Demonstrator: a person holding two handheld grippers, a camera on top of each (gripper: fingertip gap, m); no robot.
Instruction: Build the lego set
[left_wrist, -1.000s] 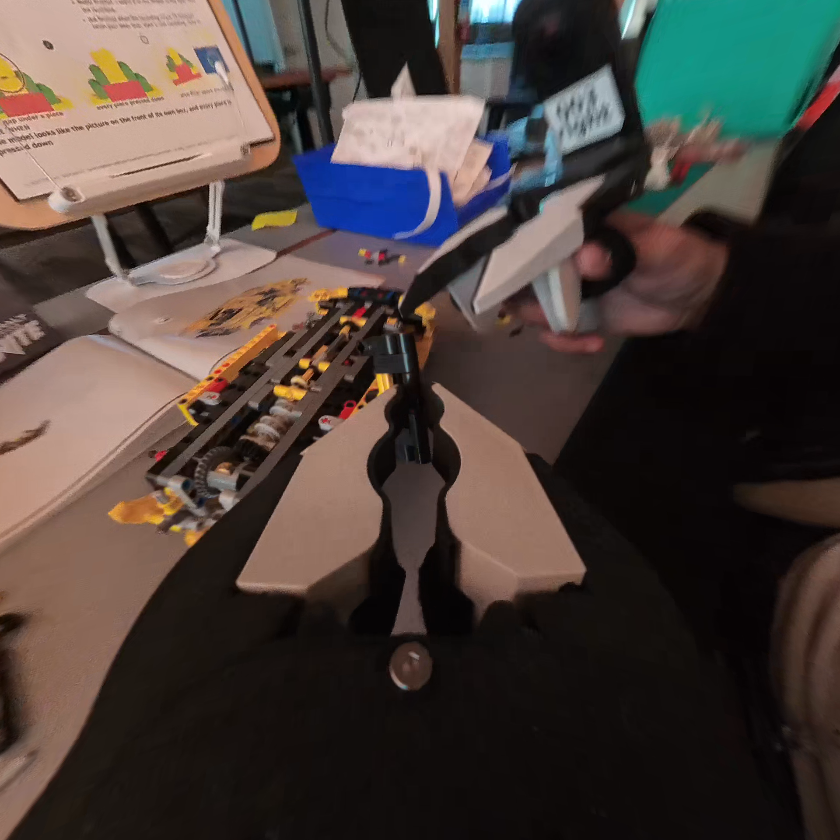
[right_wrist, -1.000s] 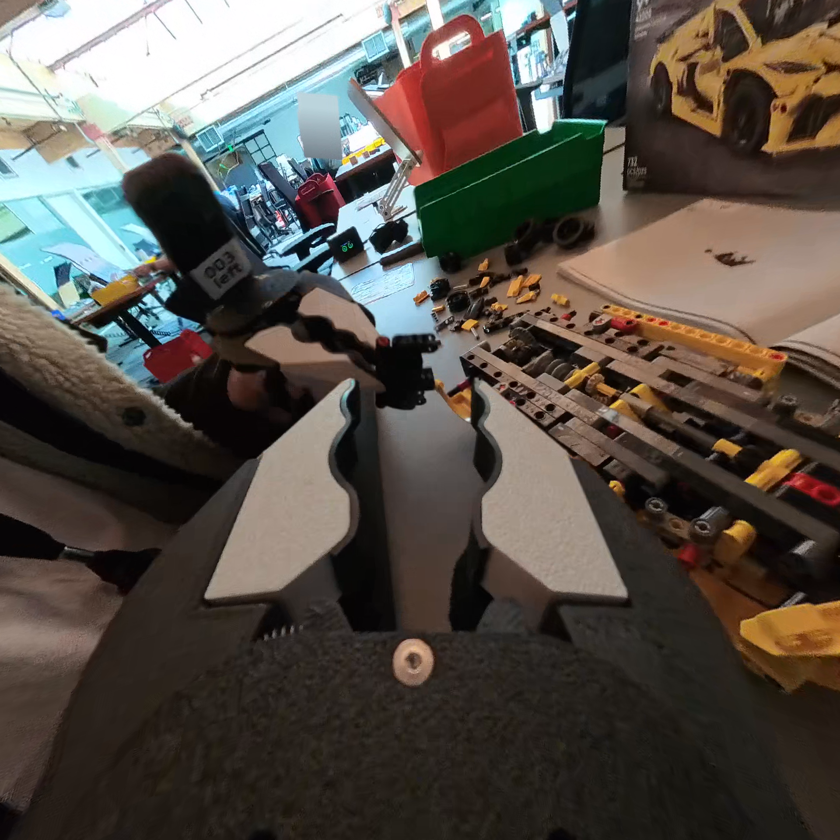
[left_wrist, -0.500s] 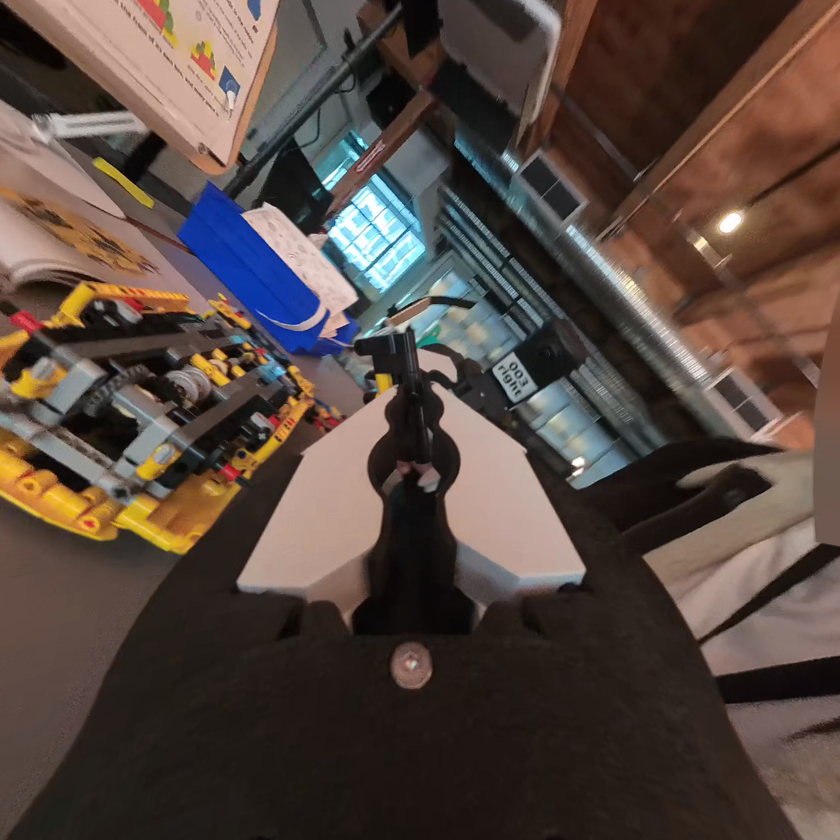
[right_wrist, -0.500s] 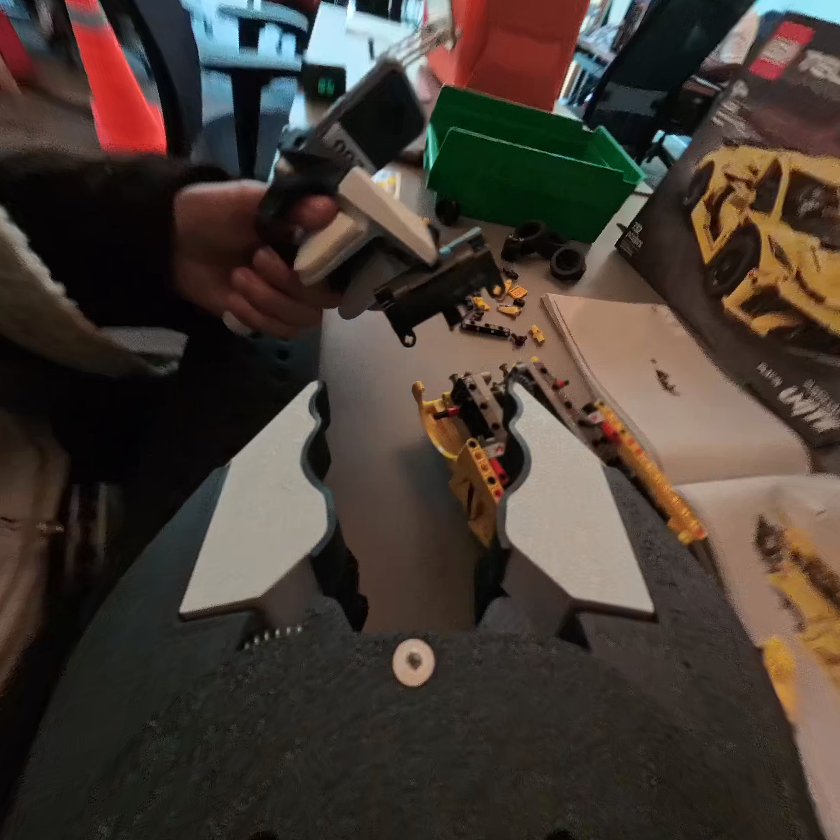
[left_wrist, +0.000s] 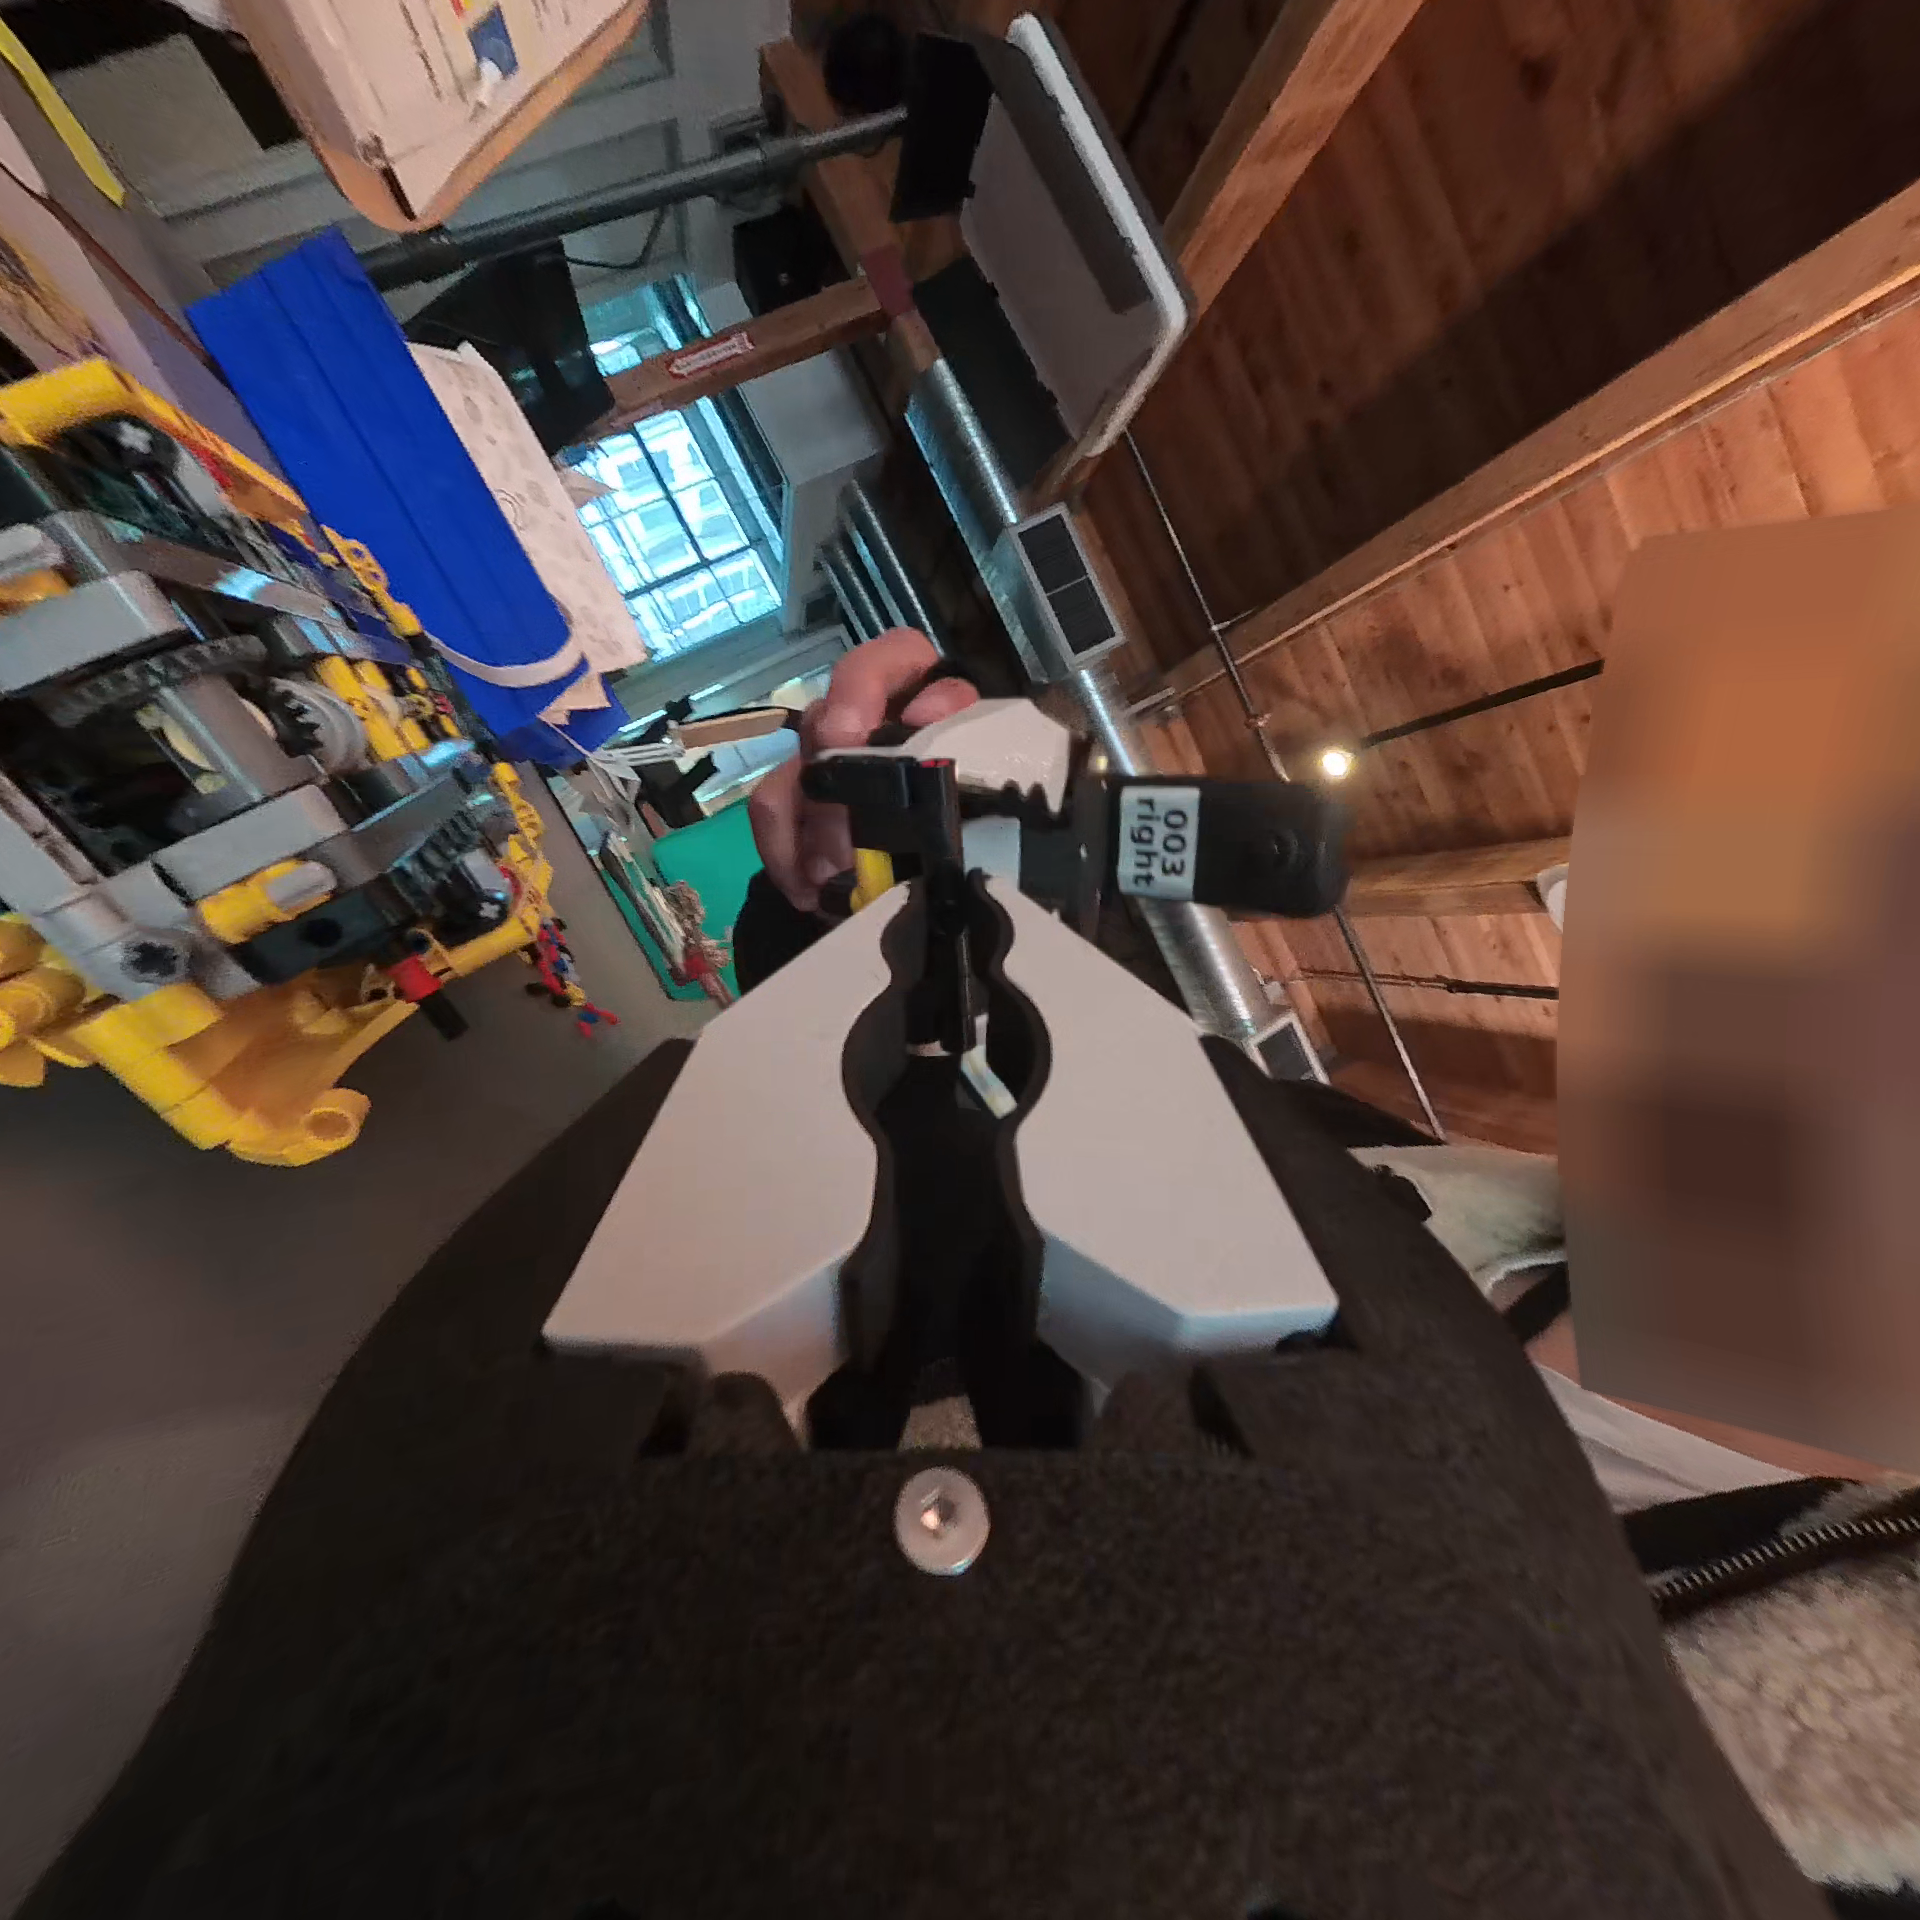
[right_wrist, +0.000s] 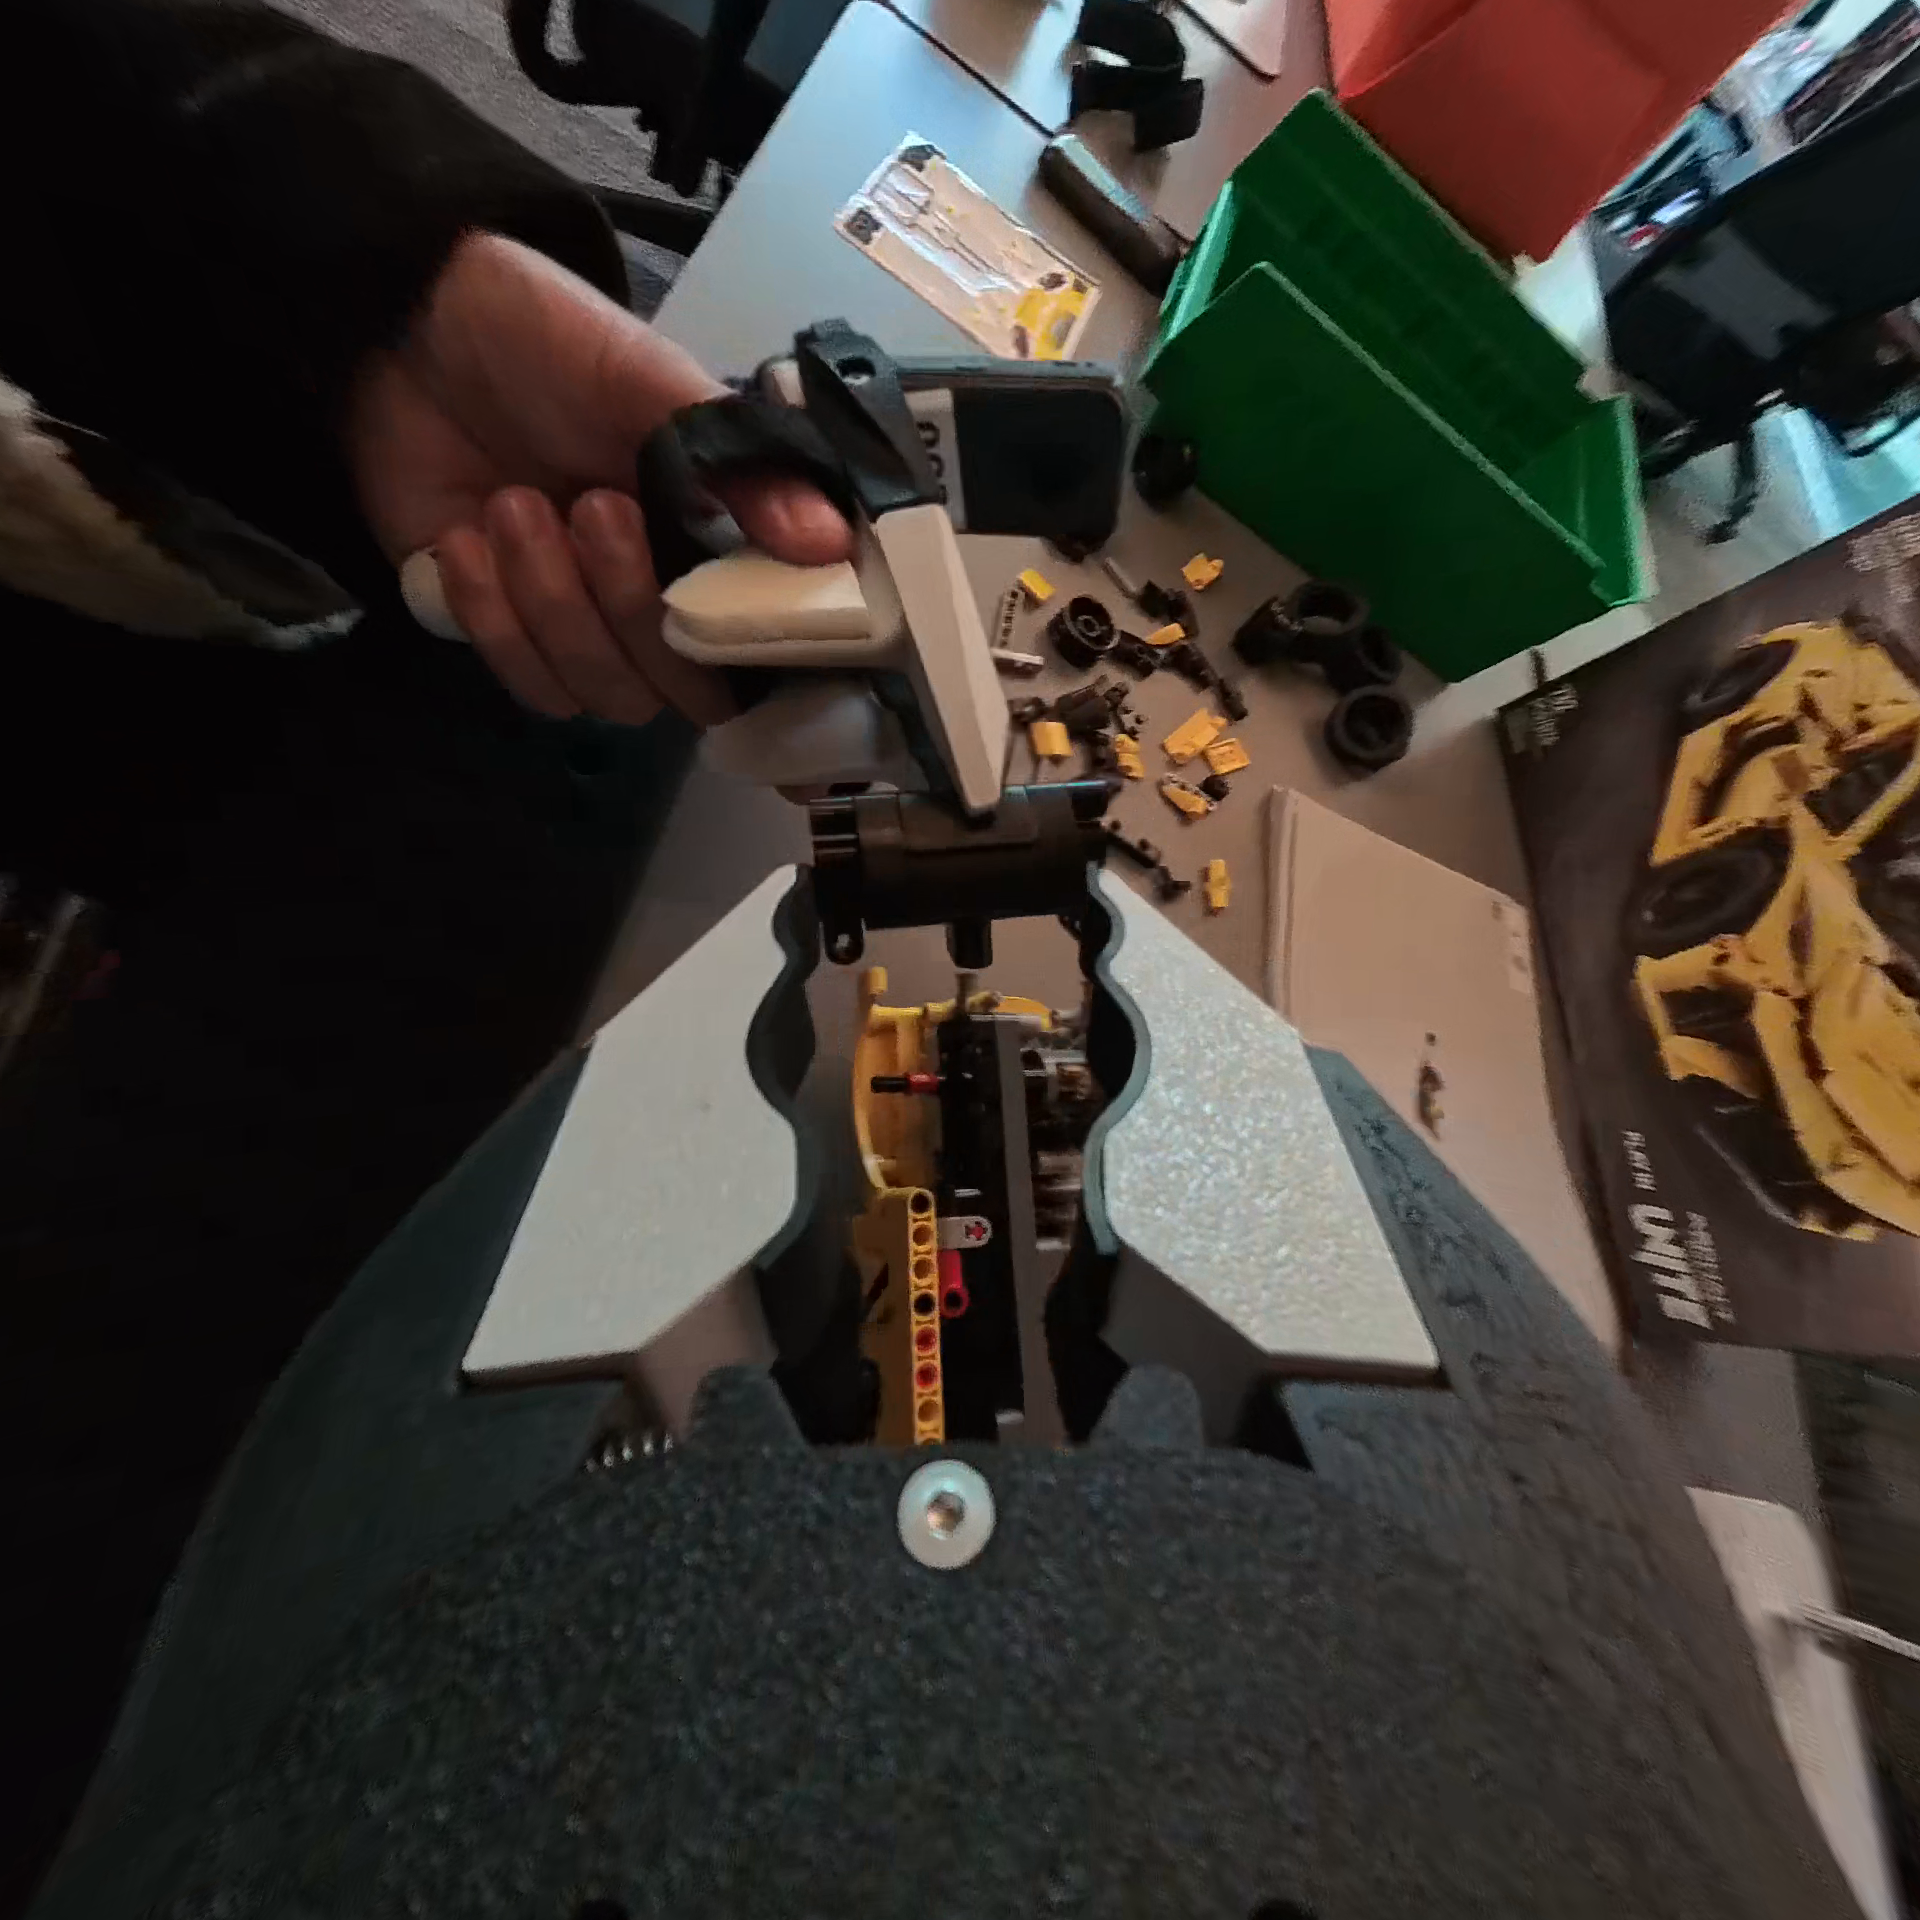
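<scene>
My left gripper (left_wrist: 948, 904) is shut on the thin edge of a black lego sub-assembly (left_wrist: 914, 810) and holds it up in the air. In the right wrist view that gripper (right_wrist: 977, 810) pinches the assembly's top from above. My right gripper (right_wrist: 951, 894) has its two fingertips closed on the ends of the same black assembly (right_wrist: 935, 862). One of its white fingers (left_wrist: 997, 743) shows behind the piece in the left wrist view. The yellow and black chassis (left_wrist: 208, 779) lies on the table to the left. It also shows below, between my right fingers (right_wrist: 966, 1143).
Loose yellow and black parts (right_wrist: 1143, 675) and black tyres (right_wrist: 1361, 707) lie by a green bin (right_wrist: 1403, 468). An open booklet (right_wrist: 1382, 935) and the set's box (right_wrist: 1766, 987) lie to the right. A blue bin (left_wrist: 395, 499) stands behind the chassis. Left and right tips are no more than a few centimetres apart.
My left gripper lifted and tilted the black assembly away from the chassis. My right gripper opened wide, swung above the table and closed its fingertips on the assembly's ends.
</scene>
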